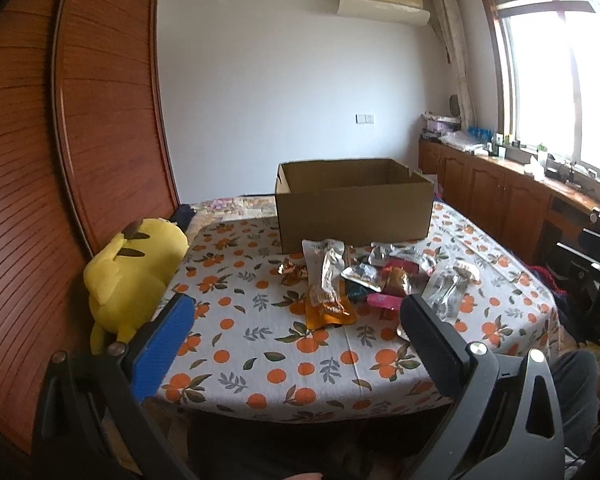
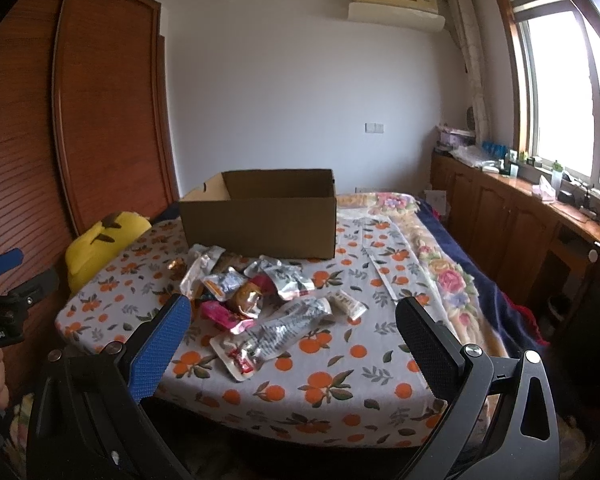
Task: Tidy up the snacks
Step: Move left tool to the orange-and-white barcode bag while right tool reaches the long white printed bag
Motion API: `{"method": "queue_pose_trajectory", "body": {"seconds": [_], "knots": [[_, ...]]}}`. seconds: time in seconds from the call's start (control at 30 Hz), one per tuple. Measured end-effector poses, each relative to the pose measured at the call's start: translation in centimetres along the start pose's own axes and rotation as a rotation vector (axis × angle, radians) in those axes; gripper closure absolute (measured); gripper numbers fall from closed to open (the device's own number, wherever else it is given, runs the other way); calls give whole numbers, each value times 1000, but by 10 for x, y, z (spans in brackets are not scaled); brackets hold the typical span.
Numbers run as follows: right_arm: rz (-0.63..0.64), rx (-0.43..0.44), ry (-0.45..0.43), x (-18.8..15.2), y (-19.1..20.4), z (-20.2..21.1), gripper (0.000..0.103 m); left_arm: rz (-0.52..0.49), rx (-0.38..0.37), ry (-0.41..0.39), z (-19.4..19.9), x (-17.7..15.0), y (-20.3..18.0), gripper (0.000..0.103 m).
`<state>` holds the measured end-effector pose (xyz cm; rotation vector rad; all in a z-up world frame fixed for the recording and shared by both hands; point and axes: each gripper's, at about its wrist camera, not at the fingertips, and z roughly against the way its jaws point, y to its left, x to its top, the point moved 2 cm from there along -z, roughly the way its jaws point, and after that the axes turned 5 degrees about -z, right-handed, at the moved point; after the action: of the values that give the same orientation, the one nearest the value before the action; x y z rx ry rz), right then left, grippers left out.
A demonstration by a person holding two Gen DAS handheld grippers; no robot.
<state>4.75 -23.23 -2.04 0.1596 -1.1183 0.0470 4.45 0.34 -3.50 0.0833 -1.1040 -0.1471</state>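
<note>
Over on the left stands the tall wooden wardrobe (image 1: 100, 112), and slumped against it at the bed's edge is a yellow plush toy (image 1: 134, 268). Next comes the left gripper (image 1: 296, 316), held above the near edge of the bed, its blue pad and black pad spread wide apart with nothing between them. Straight ahead of it, the bed cover (image 1: 268, 344), white with an orange-fruit print, carries the snacks (image 1: 364, 280): a loose heap of packets in the middle of the bed, silver foil, an orange pouch, a pink wrapper, some overlapping one another. Just behind the heap, touching its far side, sits the cardboard box (image 1: 354, 208), open at the top; its inside is hidden from here. Moving right, the right gripper (image 2: 292, 318) hangs low over the near edge too, fingers wide apart and gripping nothing, with a clear packet (image 2: 276, 334) lying on the cover ahead of it, apart from the fingers. Beyond it a floral blanket (image 2: 448, 276) runs along the bed's right side, then the low wooden cabinets (image 2: 496, 216) under the bright window (image 2: 560, 92).
</note>
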Motion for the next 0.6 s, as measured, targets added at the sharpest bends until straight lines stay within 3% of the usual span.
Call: {"method": "queue_pose_trajectory", "body": {"seconds": [0.37,0.6], "knots": [[21,97,109,-17,-10,-75,0,-3,-68,116,-88,-17,-5,0],[16,148,204,-37,-12,-121,3,-1,-117,142,-124,-11,-8,0]]}}
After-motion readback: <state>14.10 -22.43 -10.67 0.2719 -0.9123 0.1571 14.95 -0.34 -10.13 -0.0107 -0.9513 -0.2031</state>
